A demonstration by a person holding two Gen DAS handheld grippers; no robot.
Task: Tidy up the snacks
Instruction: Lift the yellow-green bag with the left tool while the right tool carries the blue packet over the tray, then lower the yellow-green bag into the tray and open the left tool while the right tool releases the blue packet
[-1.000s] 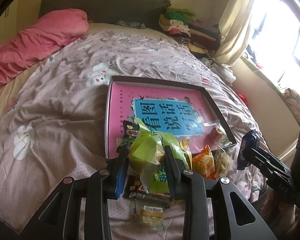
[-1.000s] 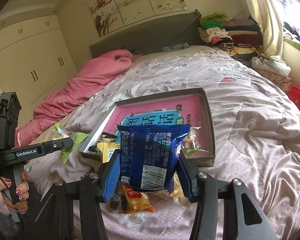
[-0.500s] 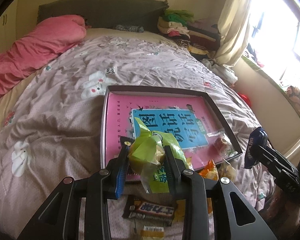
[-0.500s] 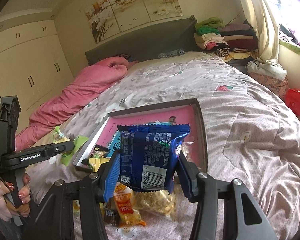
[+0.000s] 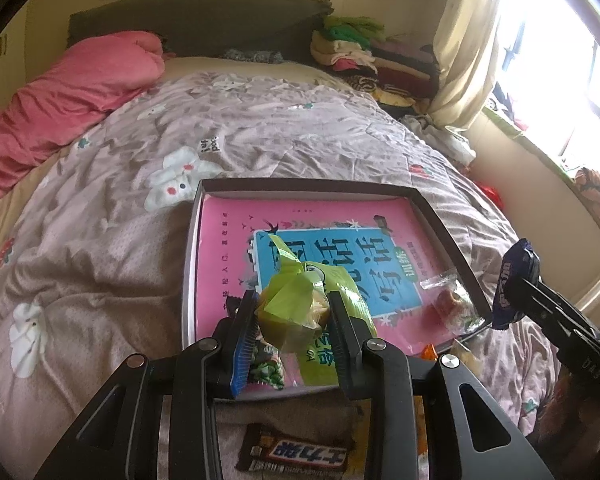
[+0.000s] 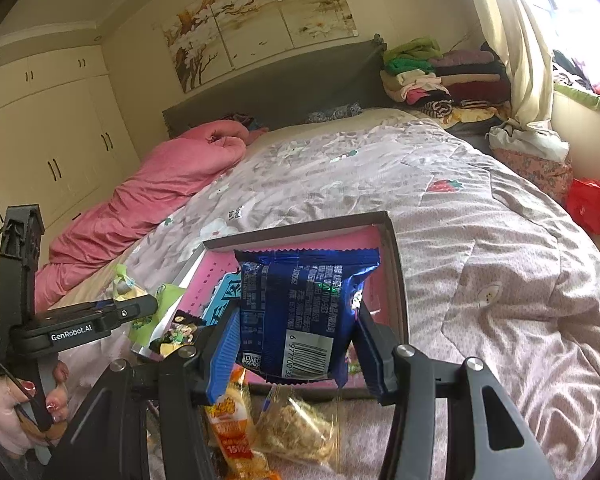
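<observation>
My left gripper (image 5: 293, 308) is shut on a green snack packet (image 5: 296, 304) and holds it over the near edge of a dark shallow box (image 5: 312, 184) with a pink and blue lining. My right gripper (image 6: 296, 328) is shut on a blue snack bag (image 6: 300, 312), held above the box's near right corner (image 6: 392, 248). The right gripper also shows at the right of the left wrist view (image 5: 516, 280); the left gripper shows at the left of the right wrist view (image 6: 140, 306). A clear-wrapped candy (image 5: 448, 300) and a small dark packet (image 6: 178, 330) lie in the box.
The box rests on a flowered quilt (image 5: 100, 240). Loose snacks lie before it: a chocolate bar (image 5: 296, 452), an orange packet (image 6: 232, 420) and a clear bag of crackers (image 6: 300, 428). A pink duvet (image 5: 60, 100) lies far left; folded clothes (image 6: 440, 76) are stacked by the headboard.
Both grippers have moved forward over the bed toward the box, each still holding its packet. The loose snacks have slid down and out of the left wrist view.
</observation>
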